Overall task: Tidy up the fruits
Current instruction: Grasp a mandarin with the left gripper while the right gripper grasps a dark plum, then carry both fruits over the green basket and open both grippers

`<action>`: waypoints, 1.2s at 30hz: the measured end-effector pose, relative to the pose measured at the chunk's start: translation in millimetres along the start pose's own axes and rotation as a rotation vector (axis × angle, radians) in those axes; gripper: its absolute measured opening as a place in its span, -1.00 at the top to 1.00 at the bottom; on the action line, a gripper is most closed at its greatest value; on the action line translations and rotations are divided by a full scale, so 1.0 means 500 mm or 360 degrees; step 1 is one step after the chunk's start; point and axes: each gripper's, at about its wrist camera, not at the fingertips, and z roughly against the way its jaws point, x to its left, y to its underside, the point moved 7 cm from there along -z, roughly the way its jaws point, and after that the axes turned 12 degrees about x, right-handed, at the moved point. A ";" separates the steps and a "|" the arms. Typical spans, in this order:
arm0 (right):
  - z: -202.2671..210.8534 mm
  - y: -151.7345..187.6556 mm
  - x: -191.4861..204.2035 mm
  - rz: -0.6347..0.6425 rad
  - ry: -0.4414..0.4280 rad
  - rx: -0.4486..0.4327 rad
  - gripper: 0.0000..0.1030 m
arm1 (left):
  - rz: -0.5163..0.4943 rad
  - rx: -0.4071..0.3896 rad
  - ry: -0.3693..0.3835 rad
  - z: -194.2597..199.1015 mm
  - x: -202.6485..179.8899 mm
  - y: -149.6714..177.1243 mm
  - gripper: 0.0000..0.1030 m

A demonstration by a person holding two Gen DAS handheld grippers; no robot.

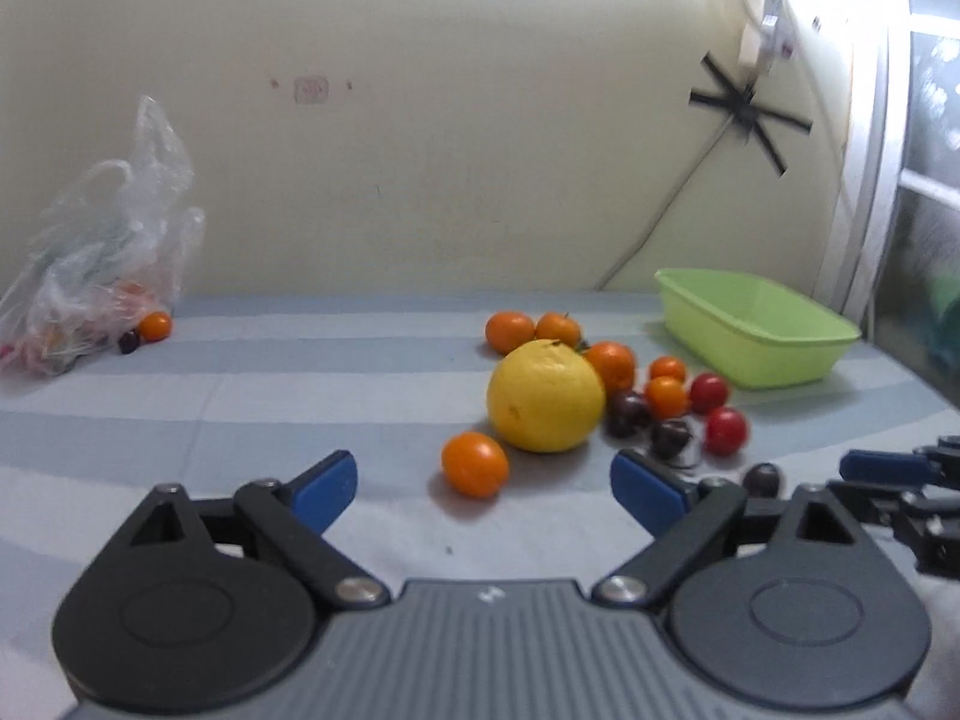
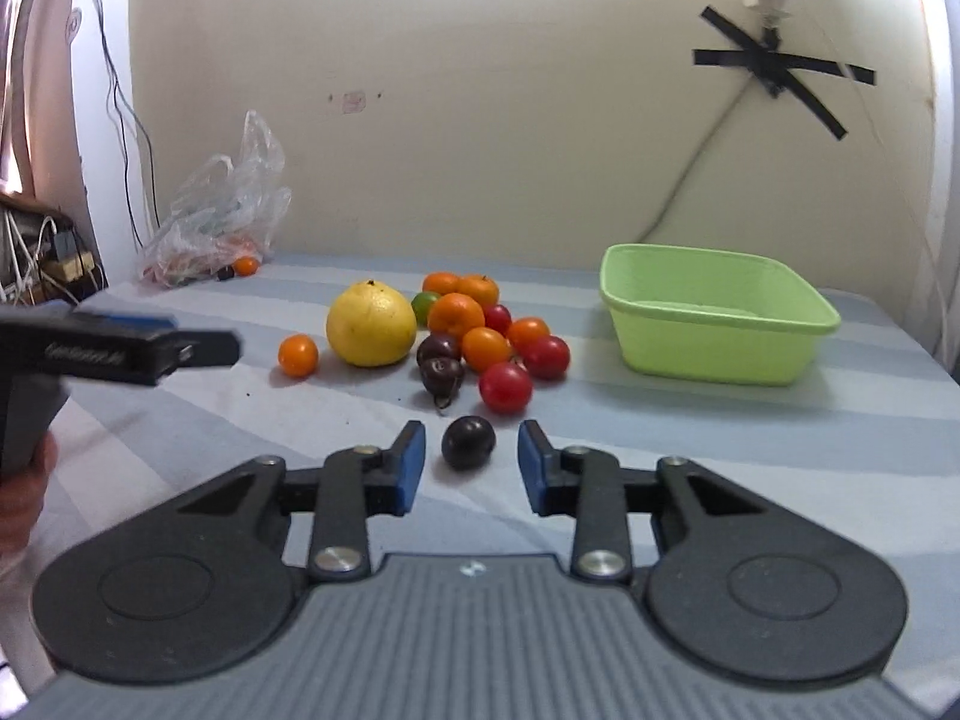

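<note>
We see the right gripper (image 2: 471,468) with its jaws apart on either side of a dark plum (image 2: 468,441) that rests on the striped cloth (image 2: 720,450), touching neither blue pad. The left gripper (image 1: 483,489) stands with jaws wide, holding nothing, just short of a small orange fruit (image 1: 475,464) and the large yellow citrus (image 1: 545,396). The remaining oranges, red fruits and plums cluster beside the citrus, near the green tub (image 2: 714,324); a plastic bag (image 2: 219,222) lies at the far left against the wall.
</note>
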 end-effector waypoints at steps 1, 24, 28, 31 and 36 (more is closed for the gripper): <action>-0.008 -0.001 -0.001 -0.0002 -0.0004 0.0021 0.27 | -0.0004 0.0023 0.0006 -0.017 0.002 -0.005 -0.70; -0.043 0.004 -0.013 0.0132 -0.0008 0.0051 0.45 | 0.0039 0.0149 0.0438 -0.018 -0.118 0.007 0.36; -0.005 -0.028 -0.082 0.0115 0.0109 -0.0084 0.45 | -0.0062 0.0138 0.0581 -0.036 -0.218 -0.072 0.36; 0.009 -0.068 -0.171 0.0046 0.0262 -0.0190 0.44 | -0.0140 0.0071 0.0623 -0.077 -0.295 -0.150 0.36; -0.025 -0.110 -0.301 -0.0113 0.0374 -0.0235 0.44 | -0.0225 0.0089 0.0562 -0.198 -0.389 -0.228 0.36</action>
